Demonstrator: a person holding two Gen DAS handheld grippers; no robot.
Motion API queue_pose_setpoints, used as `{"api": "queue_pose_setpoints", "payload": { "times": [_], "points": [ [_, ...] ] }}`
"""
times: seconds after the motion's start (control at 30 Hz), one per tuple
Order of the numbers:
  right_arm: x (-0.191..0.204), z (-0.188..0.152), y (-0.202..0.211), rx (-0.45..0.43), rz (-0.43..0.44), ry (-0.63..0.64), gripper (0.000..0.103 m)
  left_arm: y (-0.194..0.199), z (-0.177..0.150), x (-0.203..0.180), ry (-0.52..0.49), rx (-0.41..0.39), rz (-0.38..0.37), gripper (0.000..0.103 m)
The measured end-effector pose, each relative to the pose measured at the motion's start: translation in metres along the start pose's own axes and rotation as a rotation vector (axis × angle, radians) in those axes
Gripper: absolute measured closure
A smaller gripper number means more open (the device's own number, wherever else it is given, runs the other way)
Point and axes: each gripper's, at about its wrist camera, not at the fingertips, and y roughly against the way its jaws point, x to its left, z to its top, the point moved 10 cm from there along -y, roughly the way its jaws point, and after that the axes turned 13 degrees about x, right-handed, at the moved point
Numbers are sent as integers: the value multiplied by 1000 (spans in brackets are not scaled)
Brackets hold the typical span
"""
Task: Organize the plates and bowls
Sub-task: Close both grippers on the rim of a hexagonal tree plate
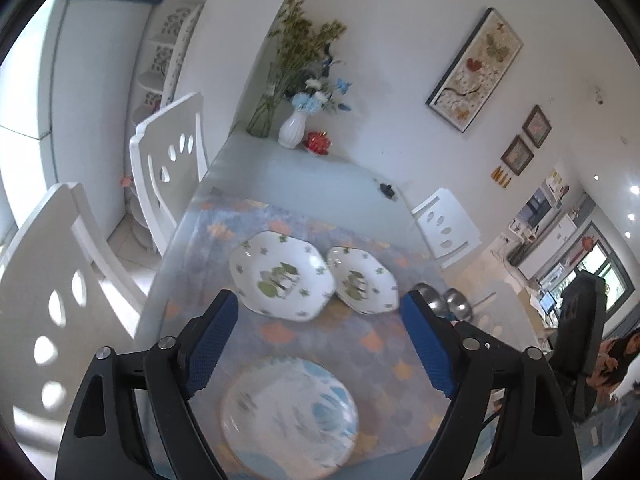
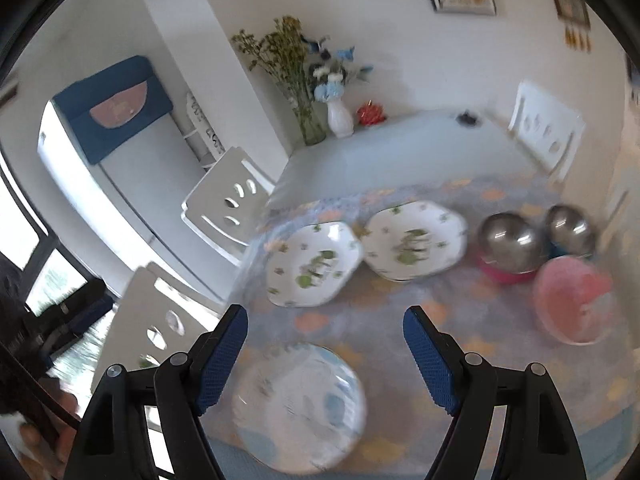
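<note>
A round white plate with pale blue brushed patterning (image 1: pixel 290 414) lay nearest on a pastel blue-and-orange patterned tablecloth (image 1: pixel 372 340), below and between the fingers of both grippers. Beyond it sat two white hexagonal plates with green leaf prints (image 1: pixel 282 272), (image 1: pixel 362 286), side by side, their near edges touching or just overlapping. To their right stood two upturned shiny steel bowls (image 2: pixel 510 242), (image 2: pixel 570 230), the nearer on a pink rim, and just in front of them a translucent pink plastic bowl (image 2: pixel 574 300), blurred. At the table's far end were a white ribbed vase of blue flowers (image 1: pixel 292 130), a glass vase of dried stems (image 1: pixel 264 110) and a small red ornament (image 1: pixel 318 143). White cut-out chairs (image 1: pixel 170 168) ringed the table. The left gripper (image 1: pixel 320 316) and the right gripper (image 2: pixel 324 326) each hung above the cloth with blue-padded jaws spread wide, gripping and touching nothing.
</note>
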Motion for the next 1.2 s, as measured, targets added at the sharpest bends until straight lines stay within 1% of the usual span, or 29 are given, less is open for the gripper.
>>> {"api": "queue_pose_setpoints", "payload": {
  "times": [0.07,0.1,0.2,0.23,0.27,0.33,0.4,0.43,0.57,0.63,0.73,0.8,0.83,0.97,1.07,1.13,1.2],
  "points": [
    [5,14,-39,50,44,-54,25,-25,15,19,8,54,-32,19],
    [4,18,-56,76,48,-72,25,-43,21,29,16,94,-44,19],
    [-9,21,-117,181,33,-149,25,-98,33,58,50,181,-29,21],
    [-16,20,-134,208,28,-177,25,-118,36,65,62,214,-37,21],
    [-22,19,-147,226,19,-198,27,-130,36,68,67,234,-46,23],
    [-35,19,-170,257,-5,-236,28,-166,34,78,71,294,-46,25],
    [-44,20,-188,278,-28,-254,30,-195,30,86,64,340,-30,31],
    [-48,22,-197,289,-39,-255,31,-209,26,90,64,365,-20,37],
    [-59,29,-231,341,-81,-232,39,-246,14,109,131,435,-39,53],
    [-63,32,-242,353,-92,-221,41,-256,9,114,149,449,-42,55],
    [-68,34,-253,360,-99,-207,42,-264,5,115,155,455,-50,63],
    [-69,37,-259,366,-86,-198,49,-269,4,116,160,460,-59,66],
    [-69,37,-263,368,-78,-192,51,-273,4,116,162,461,-61,68],
    [-65,40,-273,366,-40,-170,59,-278,9,114,161,441,-60,68],
    [-61,42,-280,357,-53,-144,66,-284,14,112,151,436,-60,68],
    [-58,47,-283,340,-45,-135,70,-285,15,109,133,434,-56,68],
    [-55,49,-283,328,-38,-125,77,-289,16,105,115,431,-47,69]
  ]
}}
